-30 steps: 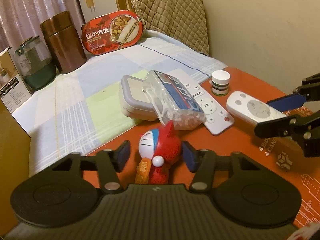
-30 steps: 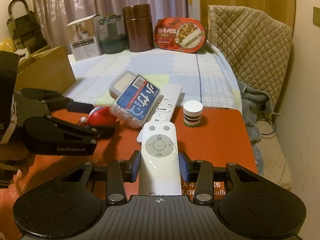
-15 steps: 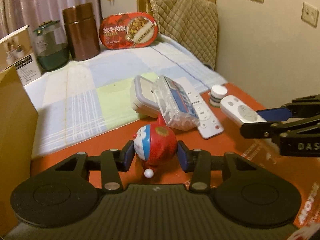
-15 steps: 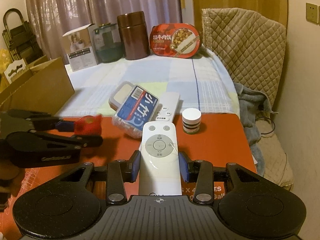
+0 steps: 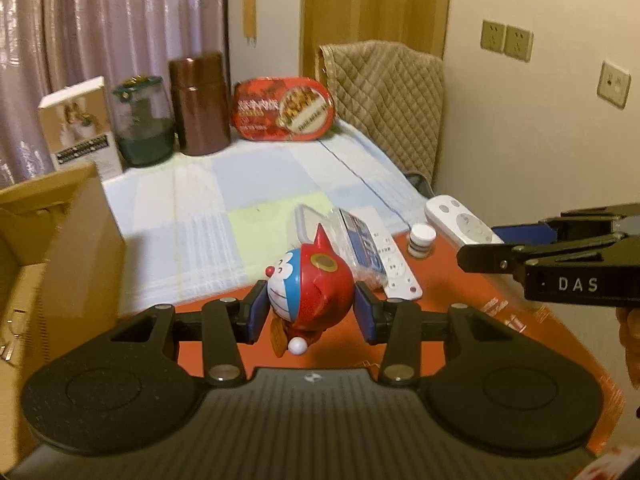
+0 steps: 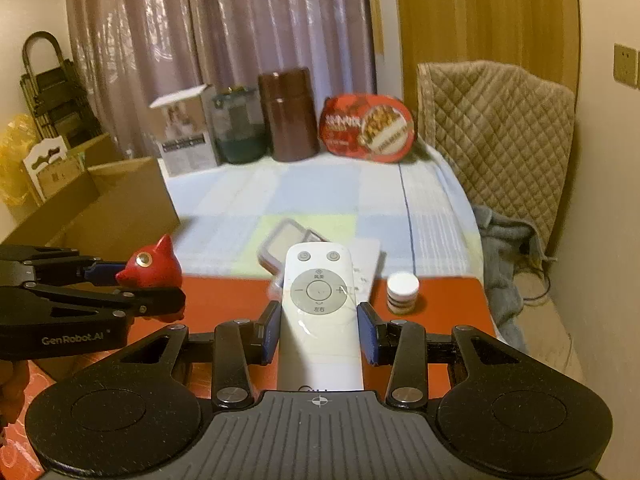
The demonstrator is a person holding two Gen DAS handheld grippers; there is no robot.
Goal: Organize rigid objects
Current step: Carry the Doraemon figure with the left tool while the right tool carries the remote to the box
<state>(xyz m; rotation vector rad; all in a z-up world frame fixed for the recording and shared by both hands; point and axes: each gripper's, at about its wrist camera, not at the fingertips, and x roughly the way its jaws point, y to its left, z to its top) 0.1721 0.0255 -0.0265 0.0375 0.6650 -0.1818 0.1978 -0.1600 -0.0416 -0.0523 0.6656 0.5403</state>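
Red and blue hard plastic fills the middle of the left wrist view: the left hand-held gripper is clamped on a round cat figurine, its blue pads pressing the sides of the head, the toy clear of the orange worktop. In the right wrist view, the right hand-held gripper is clamped on a white remote across its narrow width, low in the frame's centre. Both things look stiff, light and glossy, so I judge the domed head likelier to slip or swivel than the flat-sided remote; a hold at the widest part of the head suits it. Further out, in the left view, a second remote, a small white jar and a clear packet lie right of centre, and a cardboard box stands at the left edge.
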